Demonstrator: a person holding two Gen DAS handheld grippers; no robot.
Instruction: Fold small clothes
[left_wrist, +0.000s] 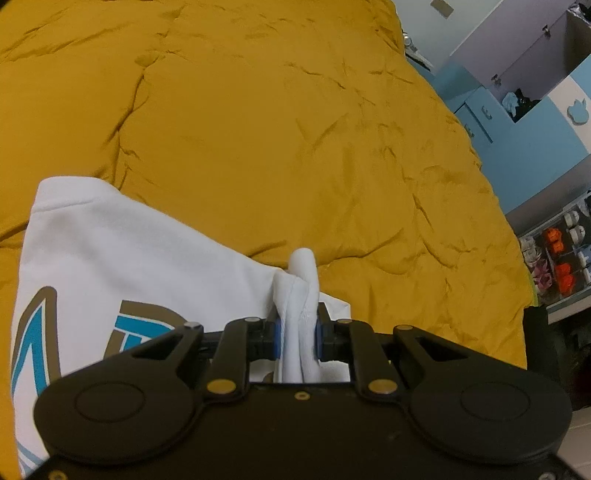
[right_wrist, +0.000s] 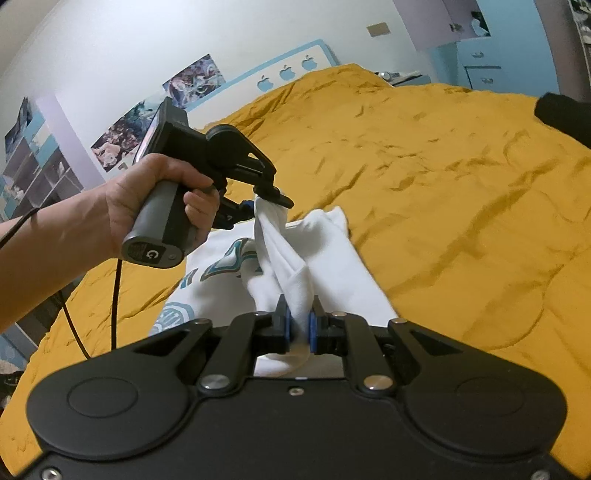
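A small white garment with a blue and brown print lies on the mustard yellow bed cover. My left gripper is shut on a bunched white edge of it, lifted off the bed. In the right wrist view the white garment stretches between both grippers. My right gripper is shut on another fold of its edge. The left gripper appears there too, held by a hand, pinching the cloth above the bed cover.
Blue drawers and a grey cabinet stand beyond the bed's far right edge. A shelf with small items is at the right. A headboard with apple shapes and posters on the wall lie behind the bed. A black cable hangs from the left gripper.
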